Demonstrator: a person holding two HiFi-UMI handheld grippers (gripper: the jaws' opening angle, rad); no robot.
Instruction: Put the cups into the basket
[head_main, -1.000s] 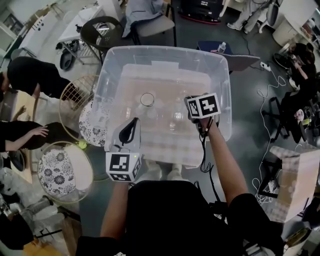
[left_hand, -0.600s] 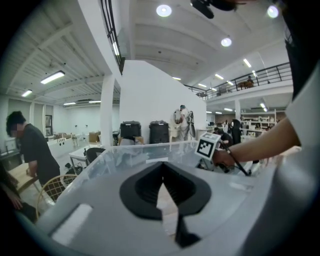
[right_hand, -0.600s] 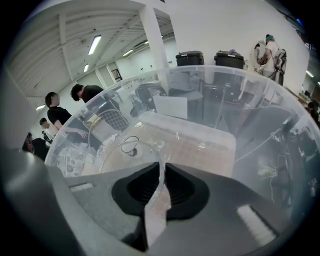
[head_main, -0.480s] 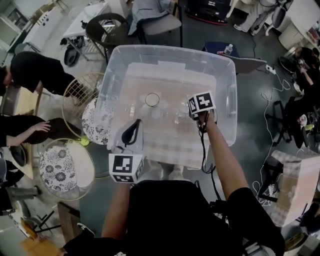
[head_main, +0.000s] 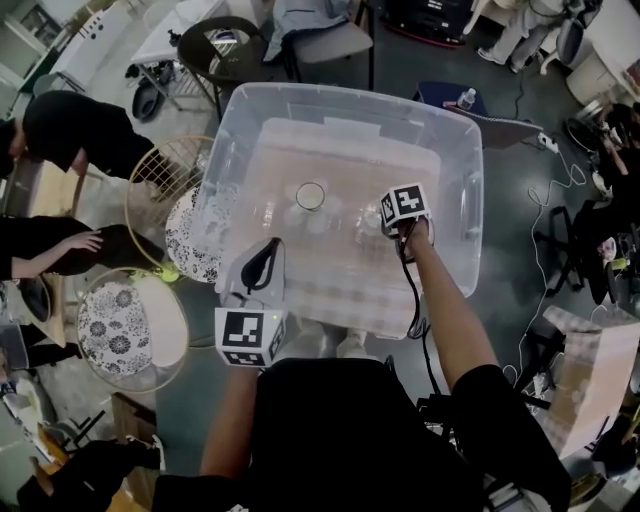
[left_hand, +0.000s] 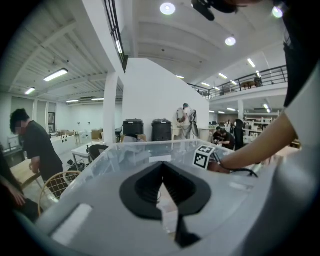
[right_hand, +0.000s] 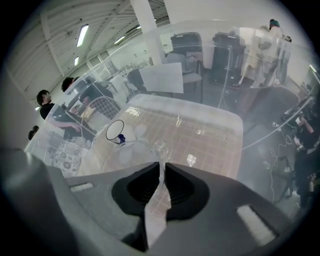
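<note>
A large clear plastic bin (head_main: 340, 95) stands in front of me over a checked cloth. Inside it stands a clear cup with a dark rim (head_main: 310, 196), and other clear cups glint beside it. My right gripper (head_main: 388, 228) reaches steeply down into the bin. In the right gripper view it (right_hand: 161, 172) is shut on the thin wall of a clear cup (right_hand: 125, 152), with the dark-rimmed cup (right_hand: 115, 131) just beyond. My left gripper (head_main: 262, 262) hovers at the bin's near left edge, shut and empty (left_hand: 161, 185).
Two round wire stools with floral cushions (head_main: 130, 330) (head_main: 190, 235) stand left of the bin, with people (head_main: 60, 130) beside them. A chair (head_main: 330, 40) is beyond the bin. Cables and a cardboard box (head_main: 590, 370) lie on the floor to the right.
My right gripper has gone down into the bin with the clear cup. The left gripper has stayed where it was.
</note>
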